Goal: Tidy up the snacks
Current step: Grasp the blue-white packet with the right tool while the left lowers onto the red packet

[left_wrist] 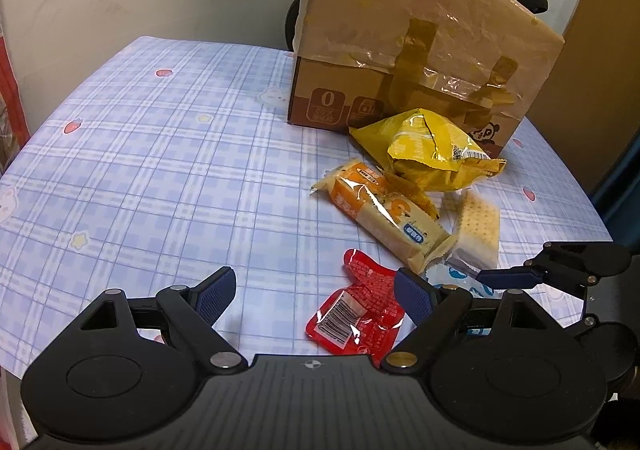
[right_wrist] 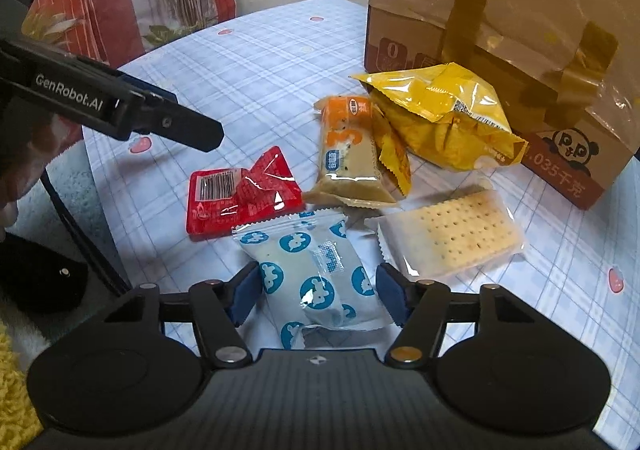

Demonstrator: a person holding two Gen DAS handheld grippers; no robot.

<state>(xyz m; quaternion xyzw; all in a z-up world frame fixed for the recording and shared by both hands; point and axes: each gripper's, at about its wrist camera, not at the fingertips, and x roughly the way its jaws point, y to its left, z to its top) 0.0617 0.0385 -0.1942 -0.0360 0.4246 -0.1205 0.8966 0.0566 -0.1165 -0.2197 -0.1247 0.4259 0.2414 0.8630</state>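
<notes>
Nearest, right gripper (right_wrist: 316,294) straddling the blue-spotted white packet (right_wrist: 316,274), pads close at its sides, contact not clear; left gripper (left_wrist: 316,296) wide and empty beside the red packet (left_wrist: 356,314). Beyond: cracker pack (right_wrist: 460,234), orange bar (right_wrist: 348,154), then yellow bag (right_wrist: 444,118) against the cardboard box (right_wrist: 500,30). All 5 snacks loose in front of the box, none sorted; nearly everything left.
</notes>
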